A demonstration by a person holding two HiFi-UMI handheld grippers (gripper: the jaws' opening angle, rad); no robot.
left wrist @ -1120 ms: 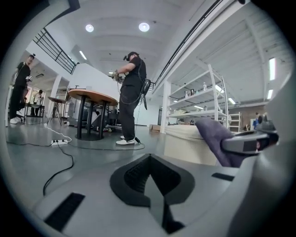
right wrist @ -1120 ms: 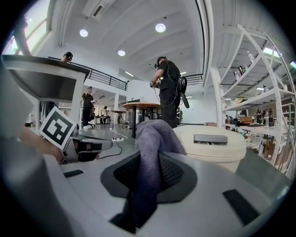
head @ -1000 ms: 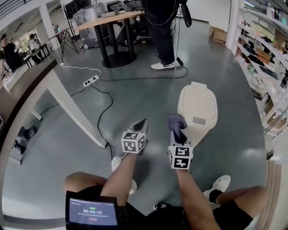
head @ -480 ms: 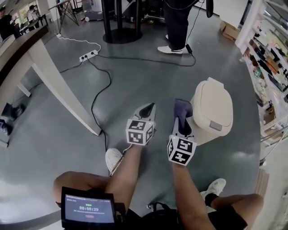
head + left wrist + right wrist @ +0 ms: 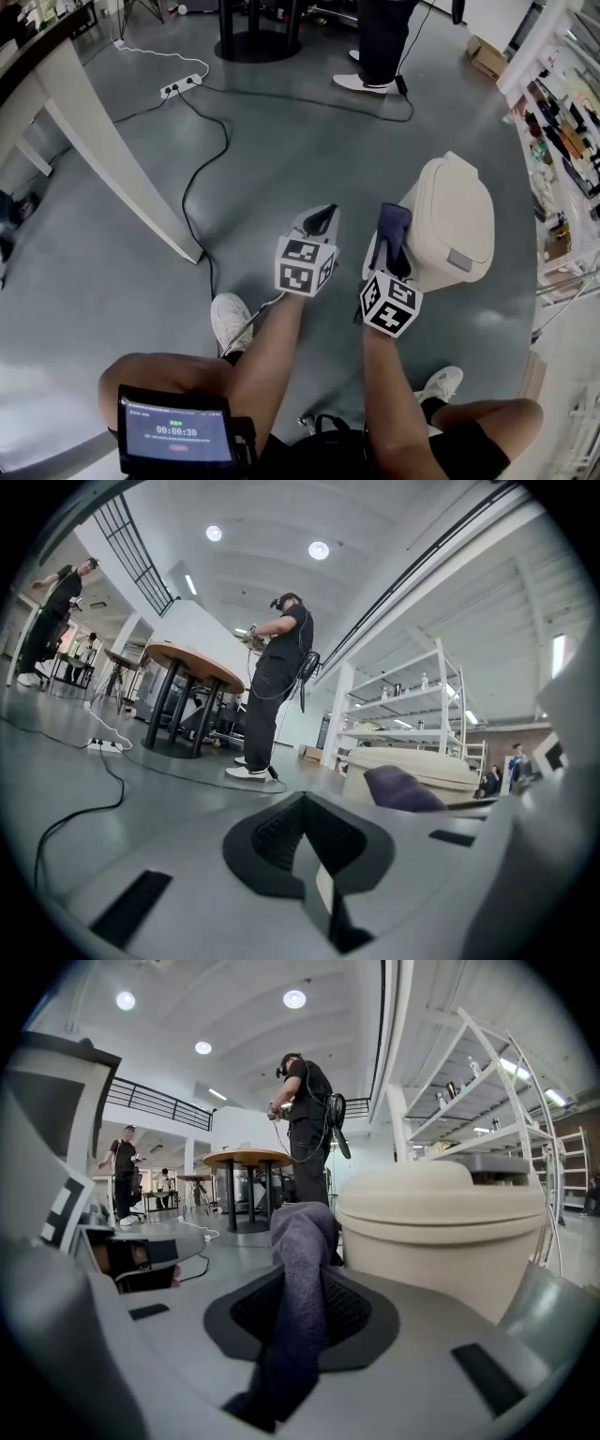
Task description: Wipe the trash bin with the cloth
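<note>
Right gripper (image 5: 389, 249): fingers clenched on cloth (image 5: 302, 1258). Cloth purple, looks soft, limp, light; bunched above fingertips.
Left gripper (image 5: 318, 223): fingers pressed together, nothing between.
Trash bin (image 5: 457, 217): on floor, lid down, just beside cloth; contact unclear. Smooth plastic, probably light, may slide; steady at rim.

Standing person (image 5: 380, 37) cut off at top edge, side of trash bin (image 5: 455, 220) partly behind right tool (image 5: 392, 230)
</note>
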